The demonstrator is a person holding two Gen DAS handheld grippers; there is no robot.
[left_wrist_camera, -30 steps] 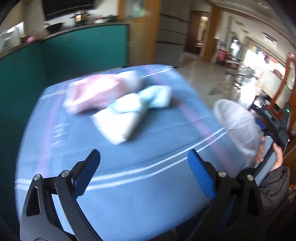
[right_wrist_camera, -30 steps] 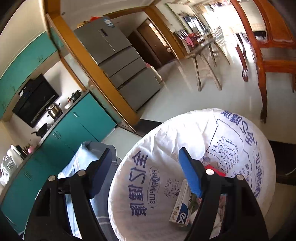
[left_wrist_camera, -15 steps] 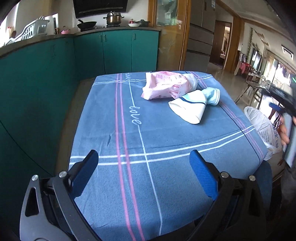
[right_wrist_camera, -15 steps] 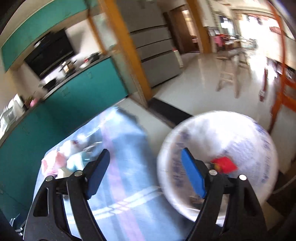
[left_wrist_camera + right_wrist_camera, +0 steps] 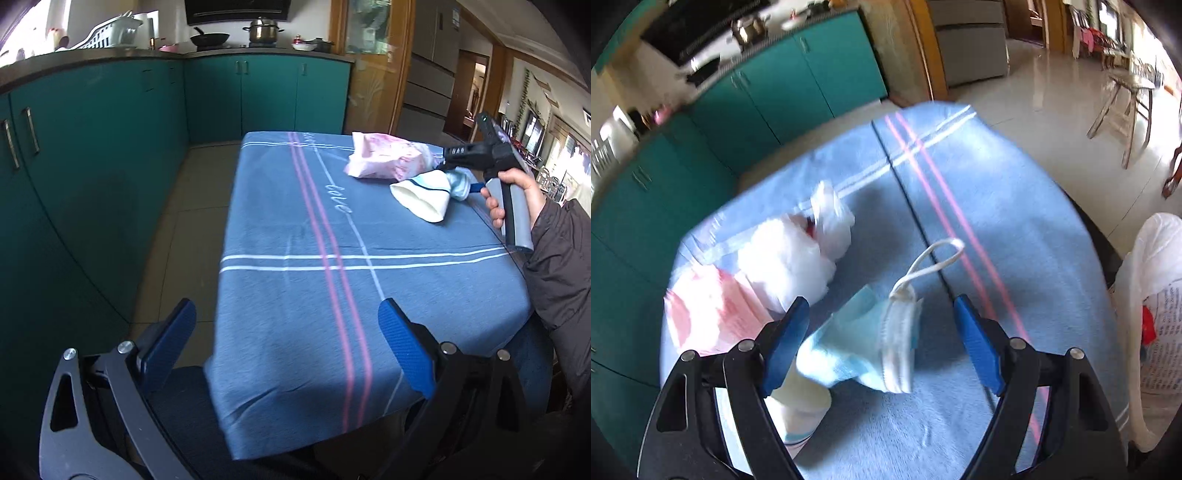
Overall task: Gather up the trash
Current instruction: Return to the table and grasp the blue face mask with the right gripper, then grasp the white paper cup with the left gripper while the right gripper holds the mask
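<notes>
Two spread fingers of right gripper (image 5: pixel 879 343) straddling blue mask (image 5: pixel 864 347), tablecloth (image 5: pixel 1015 229) beneath

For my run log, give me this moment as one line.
phase: reaching trash | right gripper: open over blue face mask | left gripper: open, empty | pink packet, paper cup: on table | bin bag: beside table

Pink packet (image 5: pixel 713 310) and cup (image 5: pixel 798 410) crowd the mask's (image 5: pixel 871 347) left.
</notes>
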